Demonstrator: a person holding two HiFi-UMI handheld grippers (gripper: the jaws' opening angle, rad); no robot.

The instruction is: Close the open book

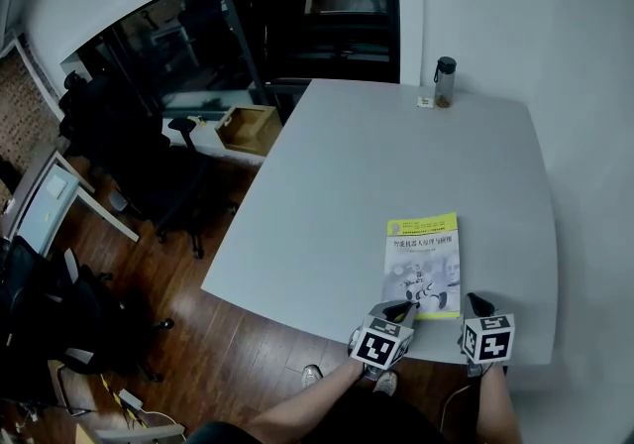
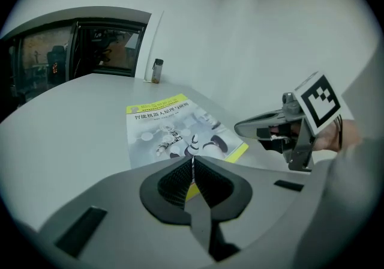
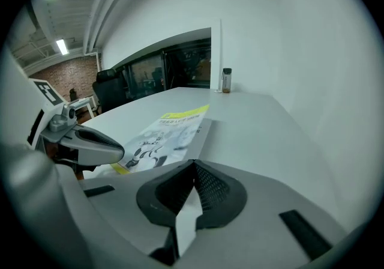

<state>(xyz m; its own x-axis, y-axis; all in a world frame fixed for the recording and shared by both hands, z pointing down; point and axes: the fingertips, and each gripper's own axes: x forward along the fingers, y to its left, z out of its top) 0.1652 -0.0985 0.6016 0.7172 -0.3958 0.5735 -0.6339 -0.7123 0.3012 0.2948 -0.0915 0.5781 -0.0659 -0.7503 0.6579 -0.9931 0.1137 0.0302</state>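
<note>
Currently the book (image 1: 424, 264) lies flat, cover up and apparently closed, near the front edge of the desk (image 1: 376, 165). The left gripper (image 1: 408, 309) and right gripper (image 1: 475, 301) sit just beside it, fingers together, empty. It is probably light, thin and flexible; grip the cover's free edge.

The book (image 1: 424, 264) has a glossy paper cover – the table (image 1: 347, 165) is smooth, matt grey – the floor (image 1: 238, 343) polished wood.

You've got soft, even light from the ceiling tubes (image 3: 62, 45) (barely a shadow on the table (image 1: 396, 155)). Both gripper views bulge fisheye-style with black corners, and whatever's nearest your lens looks mushy.
</note>
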